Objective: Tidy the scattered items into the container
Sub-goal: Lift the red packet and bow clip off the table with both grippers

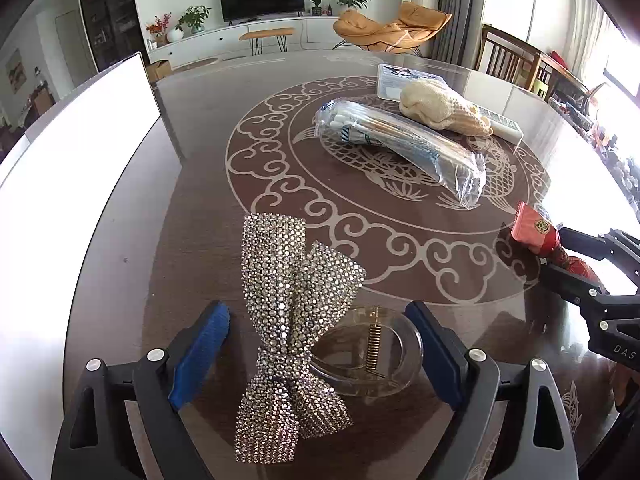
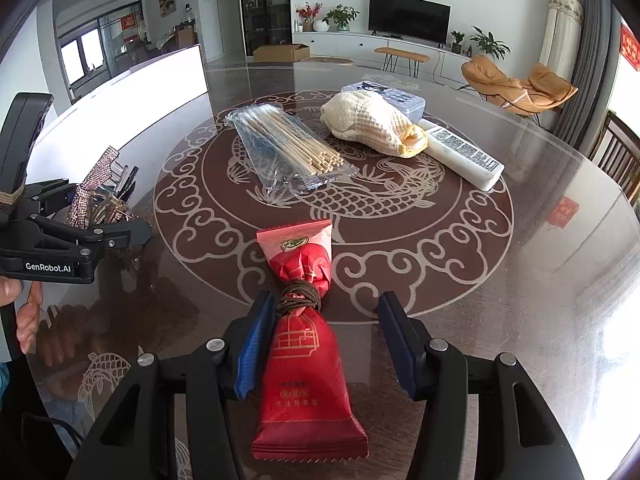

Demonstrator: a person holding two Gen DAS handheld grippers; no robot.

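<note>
A rhinestone bow hair clip point(image 1: 288, 300) with a clear claw lies on the dark table between the fingers of my left gripper point(image 1: 318, 312). Its blue pads stand wide apart and clear of the clip. That clip point(image 2: 96, 184) also shows at the left of the right wrist view. A red packet tied with brown cord point(image 2: 300, 360) lies between the fingers of my right gripper point(image 2: 325, 300); the left pad is beside it, the right pad well apart. The red packet point(image 1: 534, 230) appears at the right edge of the left wrist view. A bright white container point(image 1: 80, 152) stands on the left.
Mid-table lie a clear bag of wooden sticks point(image 2: 288, 148), a cream knitted pouch point(image 2: 372, 124), a white labelled bar point(image 2: 464, 156) and a clear lidded box point(image 2: 384, 96). The container wall point(image 2: 160, 76) runs along the far left. A hand point(image 2: 28, 312) holds the left tool.
</note>
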